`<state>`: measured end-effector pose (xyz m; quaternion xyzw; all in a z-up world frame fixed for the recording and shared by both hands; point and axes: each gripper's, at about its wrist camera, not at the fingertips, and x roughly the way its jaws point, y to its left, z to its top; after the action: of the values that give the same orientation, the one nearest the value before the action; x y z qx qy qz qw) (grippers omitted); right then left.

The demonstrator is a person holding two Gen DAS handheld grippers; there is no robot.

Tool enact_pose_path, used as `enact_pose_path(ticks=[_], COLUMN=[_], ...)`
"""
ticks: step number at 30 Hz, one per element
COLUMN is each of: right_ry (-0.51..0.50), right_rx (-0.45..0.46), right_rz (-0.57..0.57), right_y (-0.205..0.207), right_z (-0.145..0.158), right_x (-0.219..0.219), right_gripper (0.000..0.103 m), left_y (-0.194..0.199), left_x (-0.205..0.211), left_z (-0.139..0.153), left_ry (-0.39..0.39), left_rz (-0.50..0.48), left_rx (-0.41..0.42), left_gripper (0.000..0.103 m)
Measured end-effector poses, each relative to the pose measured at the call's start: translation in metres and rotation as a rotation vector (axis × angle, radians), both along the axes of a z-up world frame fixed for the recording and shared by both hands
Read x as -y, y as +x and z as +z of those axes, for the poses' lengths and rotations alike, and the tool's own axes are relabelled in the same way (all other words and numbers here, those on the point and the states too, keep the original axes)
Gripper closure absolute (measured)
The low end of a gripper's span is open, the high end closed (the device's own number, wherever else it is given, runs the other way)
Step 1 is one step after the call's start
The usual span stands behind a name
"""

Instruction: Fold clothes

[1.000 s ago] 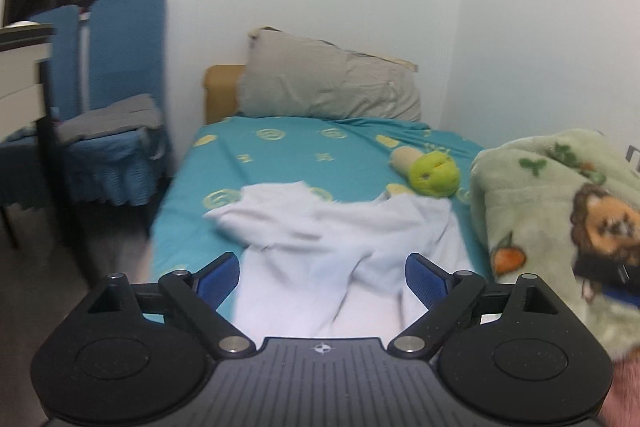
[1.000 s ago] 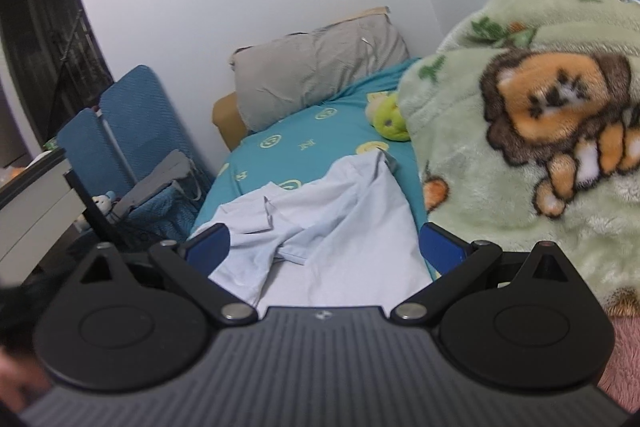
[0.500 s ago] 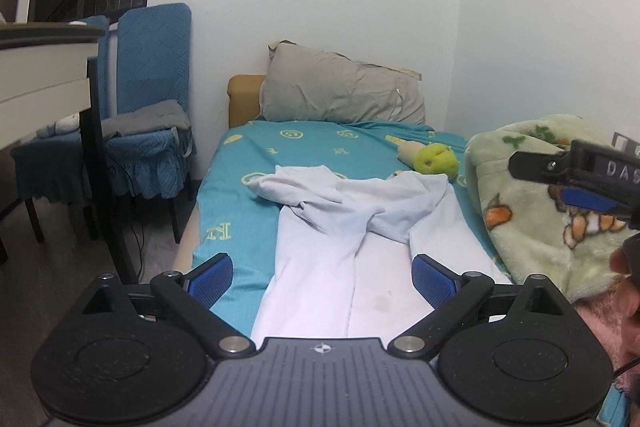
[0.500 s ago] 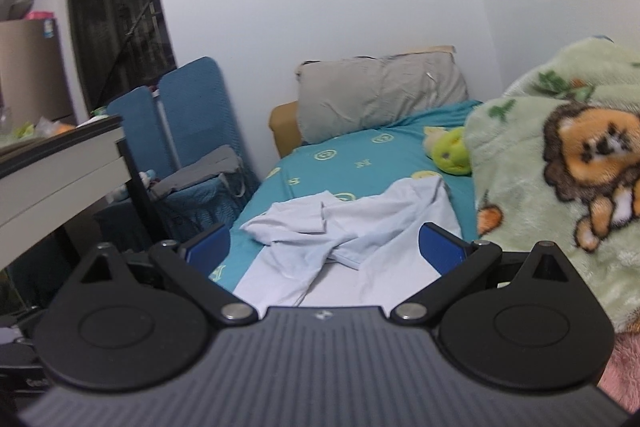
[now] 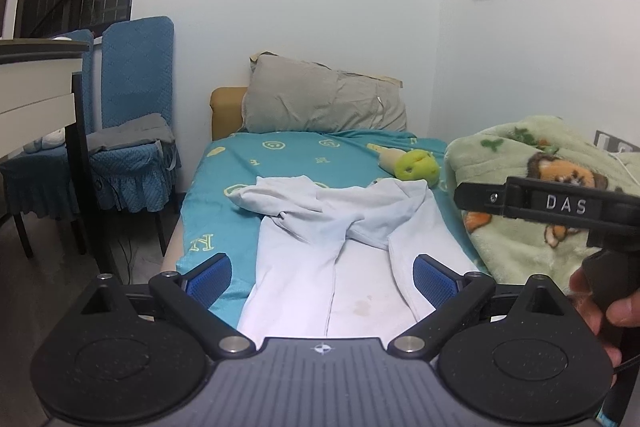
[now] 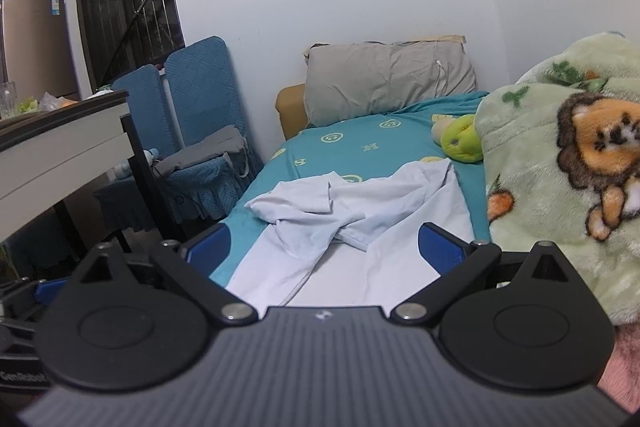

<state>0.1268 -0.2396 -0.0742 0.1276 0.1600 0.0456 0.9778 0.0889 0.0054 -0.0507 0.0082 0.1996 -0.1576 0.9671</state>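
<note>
So the white shirt [image 5: 344,247] is lying along the middle of the bed [image 5: 224,195], on the teal sheet, with both sleeves folded in and crossed over the chest. Its lower part runs toward the foot edge, under both cameras. The left gripper [image 5: 322,277] hovers over that near end with its blue fingers [image 5: 210,277] spread wide, nothing between them. Same deal with the right gripper [image 6: 326,247]: fingers wide apart, empty, above the shirt's near end. A grey pillow [image 5: 320,103] leans at the head edge, a green plush toy [image 5: 414,165] sits near the far right side, and a lion blanket [image 6: 560,155] is heaped along the right edge. Blue chairs [image 5: 132,115] stand off the left side by a table [image 6: 60,147].
</note>
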Motion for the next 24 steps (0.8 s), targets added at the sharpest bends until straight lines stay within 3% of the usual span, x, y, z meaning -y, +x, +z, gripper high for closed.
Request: enact_pose_path(ticks=[7, 9, 10, 16, 18, 24], right_ry=[0.045, 0.070, 0.080, 0.127, 0.134, 0.131], right_rx=[-0.031, -0.060, -0.076, -0.165, -0.206, -0.274], right_rz=[0.043, 0.061, 0.065, 0.095, 0.105, 0.054], right_y=[0.015, 0.036, 0.048, 0.158, 0.202, 0.311], right_z=[0.001, 0.004, 0.004, -0.015, -0.029, -0.069], right_x=[0.001, 0.002, 0.001, -0.010, -0.013, -0.020], right_gripper=[0.006, 0.022, 0.023, 0.023, 0.028, 0.030], left_y=[0.006, 0.010, 0.012, 0.036, 0.048, 0.089], left_x=[-0.008, -0.012, -0.014, -0.032, -0.040, -0.061], left_z=[0.005, 0.005, 0.004, -0.007, -0.015, -0.046], left_ry=[-0.054, -0.072, -0.082, -0.103, -0.113, -0.180], left_rz=[0.036, 0.050, 0.055, 0.093, 0.119, 0.155], left_rx=[-0.007, -0.011, -0.014, -0.016, -0.015, -0.096], left_gripper=[0.004, 0.003, 0.003, 0.003, 0.003, 0.003])
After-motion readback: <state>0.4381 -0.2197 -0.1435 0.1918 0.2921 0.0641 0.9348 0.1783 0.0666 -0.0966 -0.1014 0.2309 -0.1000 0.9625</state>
